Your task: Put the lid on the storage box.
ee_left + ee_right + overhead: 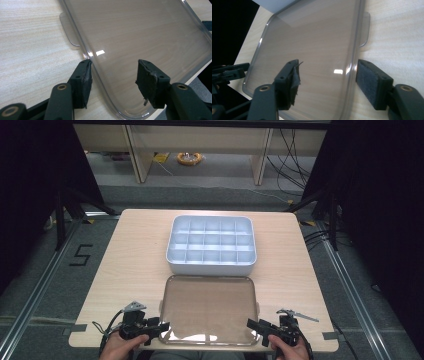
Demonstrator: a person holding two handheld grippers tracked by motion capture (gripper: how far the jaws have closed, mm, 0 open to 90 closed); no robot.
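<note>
Pale wooden table point(135, 250): clear lid point(207, 307) lies flat at the near edge, before the divided box point(211, 245). I straddle its near corners, left gripper point(159, 328) and right gripper point(254, 326) both agape; next, I judge, clamp and lift.

1. I see the lid point(208, 309) as clear, smoke-tinted plastic, smooth and glossy, with bright glints along its rim.
2. The table point(135, 250) looks like pale wood laminate, matt, with a fine straight grain.
3. The box point(211, 245) reads as white-blue plastic, smooth with a soft sheen.
4. My left gripper point(113, 75) and right gripper point(328, 75) are black matt plastic; their pads point(369, 83) look like rough, frayed foam.
</note>
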